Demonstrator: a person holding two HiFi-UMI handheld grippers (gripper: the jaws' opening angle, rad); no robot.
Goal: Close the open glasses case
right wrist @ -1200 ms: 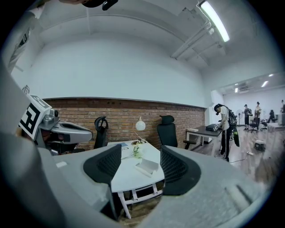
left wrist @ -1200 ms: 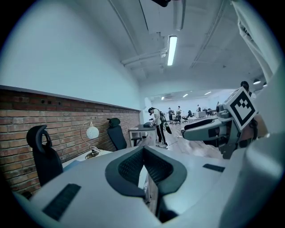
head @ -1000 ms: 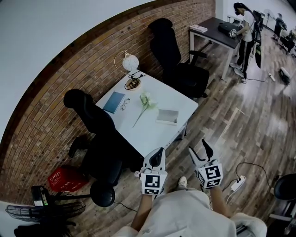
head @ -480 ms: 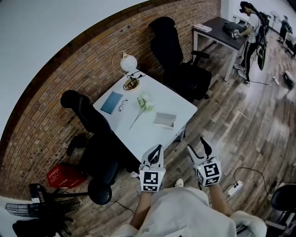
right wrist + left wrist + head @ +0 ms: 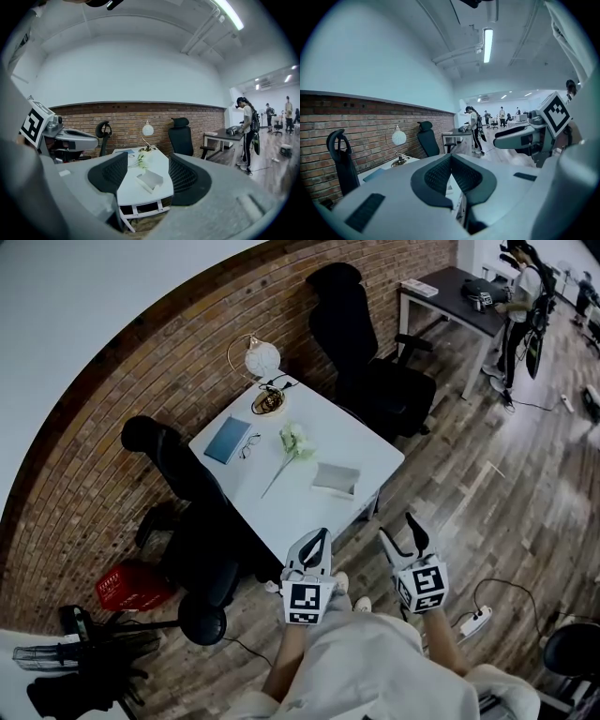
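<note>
The open glasses case is a pale shallow box lying near the front right corner of the white table. In the right gripper view the case shows between the jaws, still far off. My left gripper is held in the air short of the table's near edge, its jaws together and empty. My right gripper hangs over the wooden floor to the right, jaws apart with nothing in them. The left gripper view shows its pads meeting; the right gripper view shows a wide gap.
On the table lie a blue flat case, a pair of glasses, a white flower, a bowl and a globe lamp. Black office chairs stand at the left and behind. A power strip lies on the floor.
The view has shifted a little and the table sits slightly nearer. Both grippers keep their pose in front of the body, jaws unchanged.
</note>
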